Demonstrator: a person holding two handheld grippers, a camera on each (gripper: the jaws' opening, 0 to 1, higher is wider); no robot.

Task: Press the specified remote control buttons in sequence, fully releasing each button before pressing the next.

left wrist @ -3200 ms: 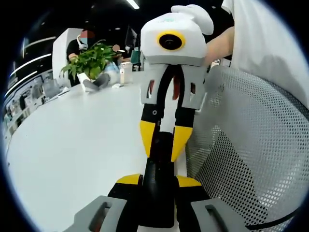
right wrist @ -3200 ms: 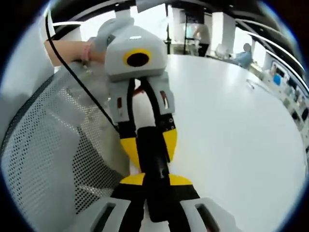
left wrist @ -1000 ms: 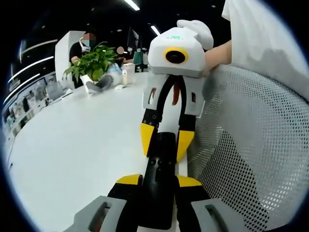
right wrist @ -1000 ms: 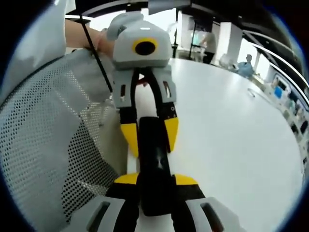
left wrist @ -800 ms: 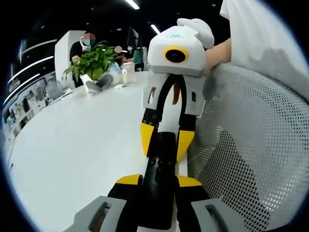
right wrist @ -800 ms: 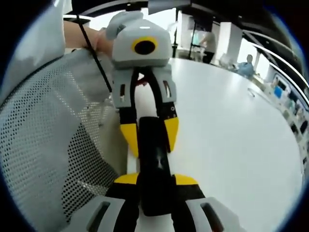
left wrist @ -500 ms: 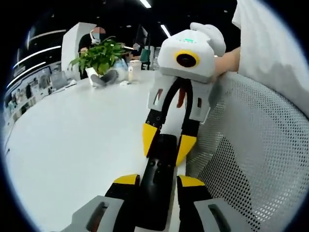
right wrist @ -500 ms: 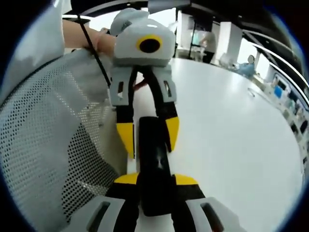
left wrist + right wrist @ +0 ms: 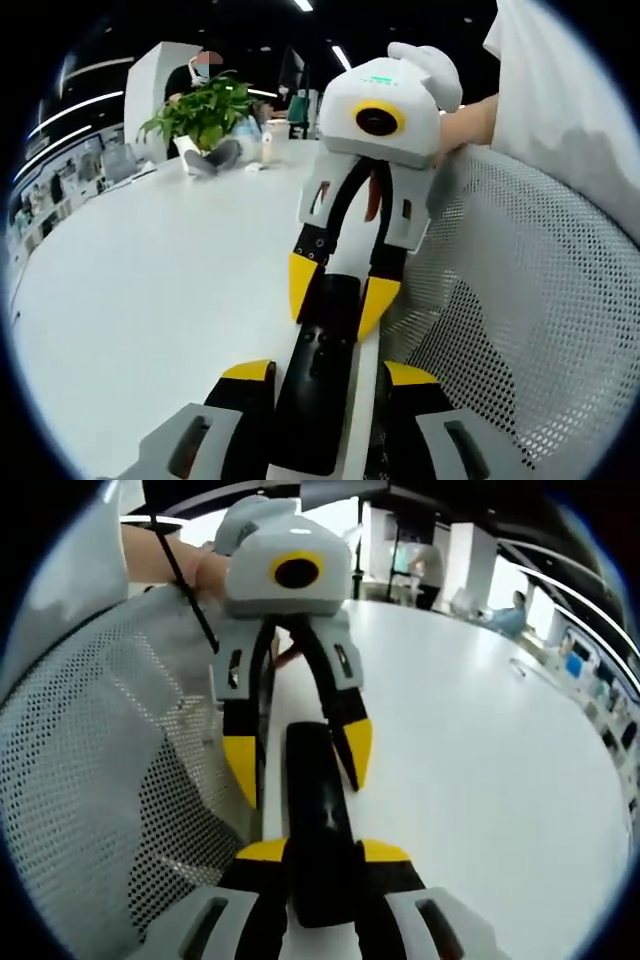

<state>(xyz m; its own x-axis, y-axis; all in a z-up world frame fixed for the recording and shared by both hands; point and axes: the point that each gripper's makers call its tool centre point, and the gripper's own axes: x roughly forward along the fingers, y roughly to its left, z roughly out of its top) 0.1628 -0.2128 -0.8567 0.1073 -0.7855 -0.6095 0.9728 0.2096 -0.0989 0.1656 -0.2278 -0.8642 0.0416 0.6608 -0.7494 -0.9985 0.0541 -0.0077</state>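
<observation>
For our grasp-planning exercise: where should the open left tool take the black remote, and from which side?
Probably grip the remote at its free end, across its narrow edges, approaching lengthwise opposite the right tool: a slim bar, clamped at the other end.

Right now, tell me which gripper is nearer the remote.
Right. The right gripper is clamped on one end of the remote; the left gripper is open, jaws either side of the other end.

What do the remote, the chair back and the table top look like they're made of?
Remote: black plastic by its look, smooth and semi-gloss, with soft highlights along its face. Chair back: light grey woven mesh; regular small holes with dark showing through. Table: white, smooth, matte to satin; likely laminate or painted board, but the surface alone leaves it open.
</observation>
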